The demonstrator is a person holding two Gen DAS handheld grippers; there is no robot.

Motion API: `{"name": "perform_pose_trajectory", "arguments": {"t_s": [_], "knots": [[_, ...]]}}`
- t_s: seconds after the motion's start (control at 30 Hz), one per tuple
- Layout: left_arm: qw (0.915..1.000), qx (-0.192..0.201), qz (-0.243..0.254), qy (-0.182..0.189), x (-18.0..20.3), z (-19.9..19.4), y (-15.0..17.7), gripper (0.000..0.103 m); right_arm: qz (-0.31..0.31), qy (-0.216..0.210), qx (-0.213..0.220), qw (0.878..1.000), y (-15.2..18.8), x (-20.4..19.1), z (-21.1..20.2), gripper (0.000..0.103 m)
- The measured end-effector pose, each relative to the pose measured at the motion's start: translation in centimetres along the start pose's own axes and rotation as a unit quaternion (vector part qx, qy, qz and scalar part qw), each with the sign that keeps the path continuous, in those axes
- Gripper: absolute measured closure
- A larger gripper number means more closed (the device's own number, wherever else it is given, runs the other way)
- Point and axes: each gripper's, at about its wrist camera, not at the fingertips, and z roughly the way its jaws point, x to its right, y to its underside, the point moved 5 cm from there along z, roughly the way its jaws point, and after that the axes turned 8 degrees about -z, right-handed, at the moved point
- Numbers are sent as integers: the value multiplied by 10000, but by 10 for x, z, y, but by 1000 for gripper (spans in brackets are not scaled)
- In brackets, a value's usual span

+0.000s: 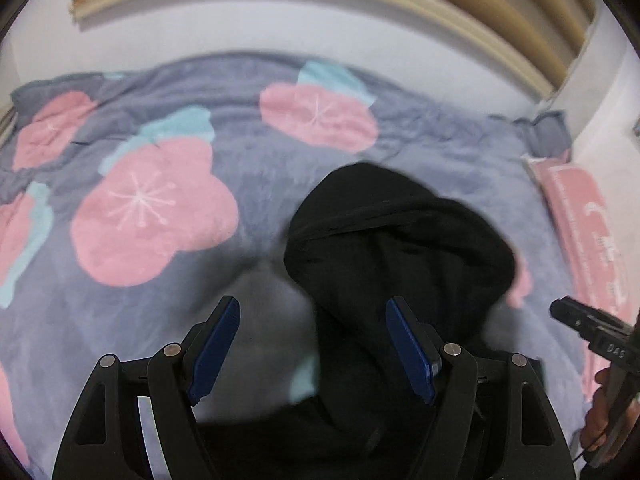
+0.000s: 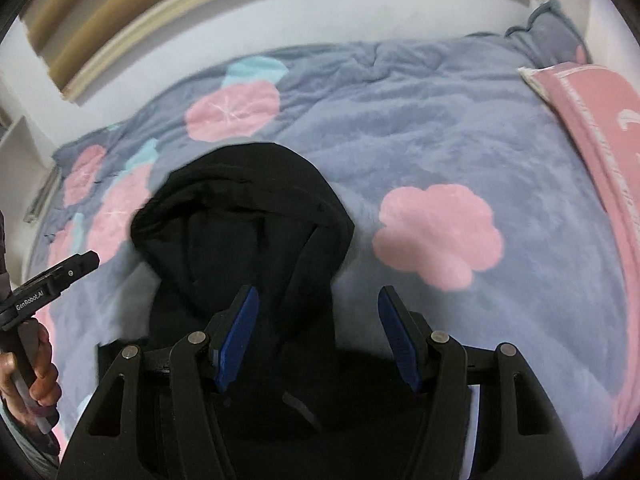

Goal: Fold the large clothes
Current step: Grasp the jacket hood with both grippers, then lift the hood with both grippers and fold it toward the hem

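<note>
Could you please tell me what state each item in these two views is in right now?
black hoodie: lying on the bed, hood away from the cameras, not gripped.
left gripper: open, empty, above the hoodie.
right gripper: open, empty, above the hoodie.
floral blanket: spread over the bed, slightly rumpled.
pink towel: lying along the bed's edge.

Black hoodie (image 2: 240, 248) lies on floral blanket (image 2: 420, 128) beneath the gaping right tool (image 2: 316, 300).
</note>
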Motion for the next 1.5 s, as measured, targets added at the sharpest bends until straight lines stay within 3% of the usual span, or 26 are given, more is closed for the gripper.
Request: {"name": "perform_pose_trajectory", "arguments": {"t_s": [0.17, 0.2, 0.23, 0.27, 0.3, 0.33, 0.37, 0.43, 0.5, 0.53, 0.6, 0.67, 0.7, 0.73, 0.8, 0.83, 0.9, 1.0, 1.03, 1.13, 1.27, 1.37, 1.43, 1.5], "knots": [[9996, -218, 20, -154, -2, 64, -15, 26, 138, 186, -315, 9992, -22, 14, 74, 37], [9993, -303, 2, -213, -3, 76, -16, 26, 287, 114, -506, 9982, -25, 19, 95, 44], [9985, -420, -69, -344, -7, 91, -18, 31, 349, 8, -668, 9972, -27, 22, 109, 62], [9976, -531, -176, -411, -14, 103, -20, 68, 379, -120, -790, 9961, -30, 24, 118, 96], [9968, -693, -312, -249, -20, 110, -21, 87, 414, -114, -811, 9958, -32, 29, 119, 97], [9952, -775, -597, 37, -28, 109, -24, 91, 605, -274, -597, 9960, -38, 39, 108, 97], [9936, -602, -889, 342, -37, 98, -31, 91, 823, -605, -245, 9945, -45, 49, 89, 97], [9821, -249, -1250, 1385, -43, 57, -40, 91, 693, -773, 181, 9944, -47, 51, 58, 97], [9789, 24, -1112, 1716, -37, 26, -39, 91, 334, -586, 406, 9969, -41, 44, 41, 97], [9795, 22, -1029, 1731, -35, 20, -34, 90, 207, -450, 428, 9979, -33, 42, 40, 97], [9800, -393, -1042, 1648, -39, 40, -20, 90, 194, -434, 218, 9986, -18, 43, 55, 97], [9848, -1022, -992, 995, -54, 88, 2, 89, 315, -449, -255, 9982, 3, 49, 91, 96], [9820, -1466, -948, 718, -60, 118, 18, 88, 267, -432, -627, 9967, 16, 49, 120, 96], [9790, -1605, -982, 787, -63, 134, 27, 88, 228, -435, -809, 9955, 23, 49, 134, 95], [9815, -1298, -960, 1031, -64, 130, 25, 86, 218, -445, -833, 9953, 27, 50, 143, 93], [9808, -1341, -969, 1035, -64, 126, 26, 86, 197, -454, -838, 9952, 25, 50, 137, 90], [9812, -1344, -905, 1047, -63, 113, 27, 81, 66, -411, -811, 9958, 22, 49, 123, 76], [9905, -1101, -519, 641, -67, 79, 28, 54, -215, -252, -779, 9964, 27, 51, 88, 56], [9924, -1018, -437, 536, -69, 66, 30, 46, -256, -327, -747, 9963, 29, 51, 75, 54], [9954, -623, -256, 675, -71, 20, 25, 46, -343, -513, -456, 9971, 22, 47, 35, 52], [9934, 83, -52, 1145, -39, -22, -10, 46, -662, -630, 139, 9957, -19, 18, 5, 52], [9925, 116, 164, 1210, -6, -5, -30, 46, -964, -562, 260, 9934, -40, -5, 19, 52], [9940, -74, 348, 1031, 8, 24, -26, 46, -1059, -536, 28, 9929, -37, -17, 50, 52], [9950, -488, 308, 818, 9, 66, -13, 46, -1078, -489, -515, 9916, -20, -18, 98, 53]]}}
